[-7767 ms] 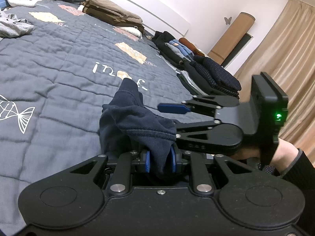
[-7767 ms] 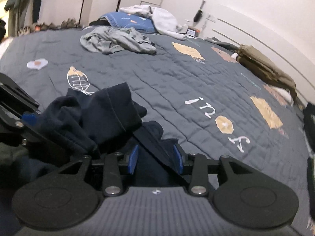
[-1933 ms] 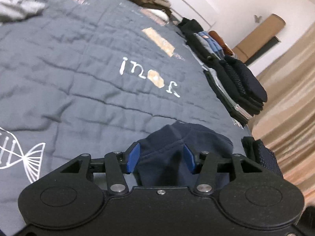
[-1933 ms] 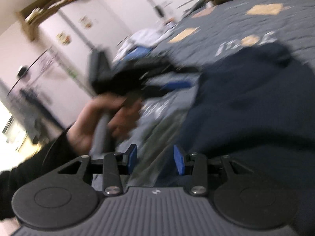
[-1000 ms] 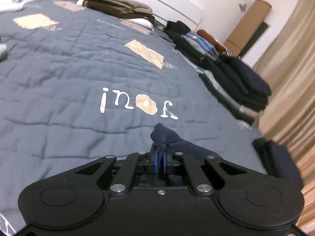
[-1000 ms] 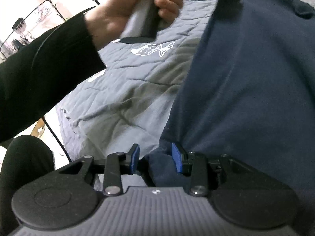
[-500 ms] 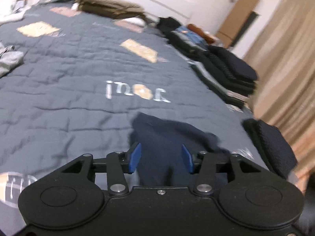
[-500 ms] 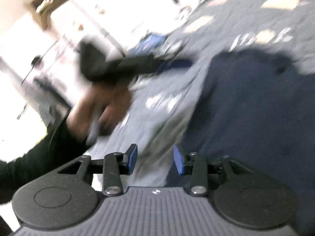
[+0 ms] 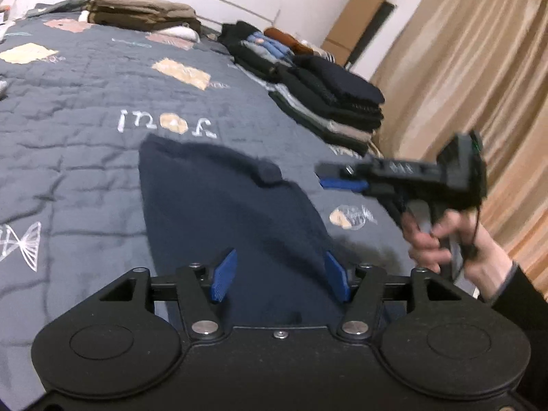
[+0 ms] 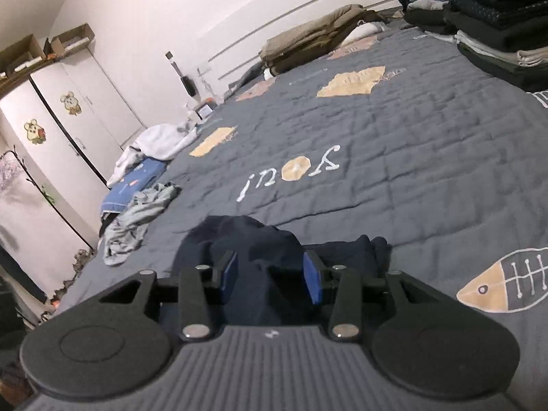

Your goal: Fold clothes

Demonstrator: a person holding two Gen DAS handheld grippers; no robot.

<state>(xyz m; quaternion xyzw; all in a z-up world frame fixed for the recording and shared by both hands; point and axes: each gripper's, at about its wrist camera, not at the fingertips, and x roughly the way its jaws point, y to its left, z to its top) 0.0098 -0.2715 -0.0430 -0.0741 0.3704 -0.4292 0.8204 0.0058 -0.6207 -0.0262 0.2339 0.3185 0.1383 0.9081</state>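
Observation:
A navy garment [image 9: 219, 202] lies spread flat on the grey quilted bed [image 9: 68, 144], with a small bunched lump at its far right corner. My left gripper [image 9: 281, 277] hovers over its near edge. Its jaws are opening and the blue pads stand wide apart, with cloth seen below them but none pinched. In the left wrist view a hand holds my right gripper [image 9: 325, 174] above the bed, just right of the garment, with nothing between its fingers. In its own view the right gripper [image 10: 270, 275] stands open over the navy garment [image 10: 239, 239].
Stacks of folded dark clothes [image 9: 328, 102] line the bed's right side near a beige curtain [image 9: 479, 68]. A tan folded pile [image 10: 308, 44] sits by the headboard. A crumpled grey garment [image 10: 137, 219] and white clothes [image 10: 157, 144] lie at the left edge, beside a wardrobe [image 10: 68, 120].
My left gripper let go of the pinched navy cloth, opened and drew back. The garment now lies flat. My right gripper swung away from the hem to face across the bed.

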